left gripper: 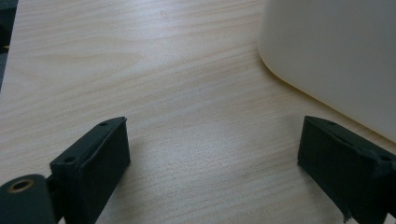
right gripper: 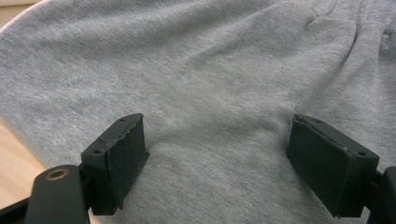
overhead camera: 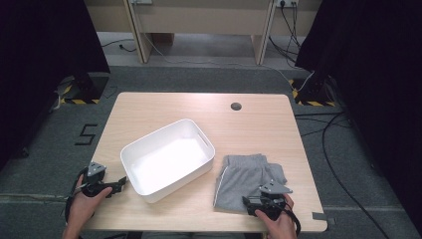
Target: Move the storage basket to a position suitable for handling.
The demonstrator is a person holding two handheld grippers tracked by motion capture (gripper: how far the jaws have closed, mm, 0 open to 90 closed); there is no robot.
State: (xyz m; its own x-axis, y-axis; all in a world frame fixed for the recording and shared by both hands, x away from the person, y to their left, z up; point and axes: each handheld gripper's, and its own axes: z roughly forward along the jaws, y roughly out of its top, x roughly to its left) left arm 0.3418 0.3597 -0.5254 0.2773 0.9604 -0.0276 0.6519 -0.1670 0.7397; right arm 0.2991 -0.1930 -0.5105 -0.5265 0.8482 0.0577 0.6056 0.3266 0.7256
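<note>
Grey folded shorts (overhead camera: 249, 180) lie on the wooden table (overhead camera: 259, 124) just right of a white bin (overhead camera: 166, 159), where we poise our right gripper (right gripper: 217, 163) wide open over them, ready to pinch, while our left gripper (left gripper: 212, 172) waits open and empty.

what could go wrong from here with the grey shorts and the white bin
The right gripper stands open over the flat middle of the folded grey shorts, so closing may pinch only the top layer and the fold could come undone on lifting. The white bin sits tilted and close to the shorts; trailing cloth might catch its rim. The left gripper, open beside the bin's wall, could nudge it.
</note>
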